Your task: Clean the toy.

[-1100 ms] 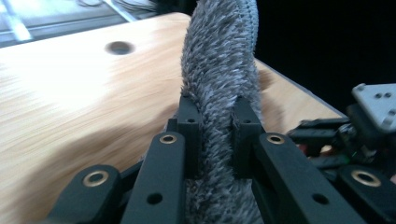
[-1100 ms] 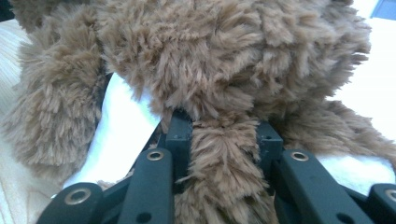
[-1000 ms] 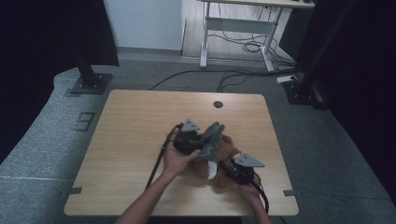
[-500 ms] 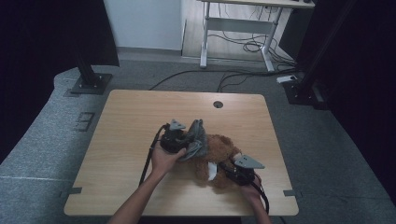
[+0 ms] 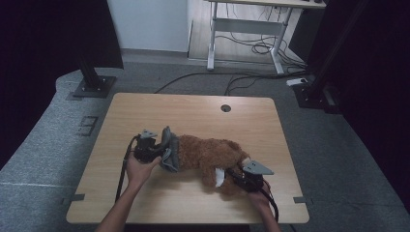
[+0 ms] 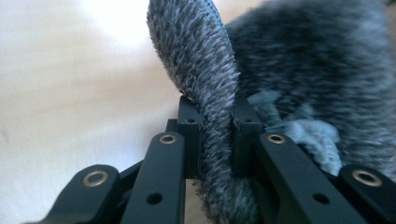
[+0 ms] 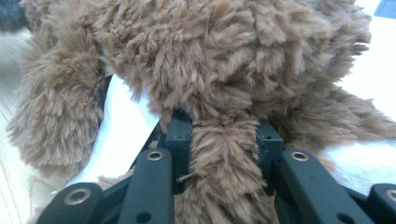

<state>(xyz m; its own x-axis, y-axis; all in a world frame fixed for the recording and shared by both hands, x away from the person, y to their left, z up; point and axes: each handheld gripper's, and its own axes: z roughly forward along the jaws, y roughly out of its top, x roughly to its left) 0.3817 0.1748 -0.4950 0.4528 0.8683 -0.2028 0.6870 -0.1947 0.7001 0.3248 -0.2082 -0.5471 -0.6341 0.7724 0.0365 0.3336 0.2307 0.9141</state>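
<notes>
Plush toy point(image 5: 208, 157) lies stretched on the table point(image 5: 193, 108) between both tools — left gripper point(image 6: 215, 135) clamps its grey fabric point(image 6: 201, 60) at one end, right gripper point(image 7: 224, 140) pinches a brown limb at the other.

The plush toy point(image 5: 208, 155) is shaggy brown fur, with a short-piled grey fleece piece point(image 6: 205, 70) and a smooth white fabric tag point(image 7: 119, 135). Table point(image 5: 193, 113) looks like matt light wood laminate, and the jaws are matt black plastic.
</notes>
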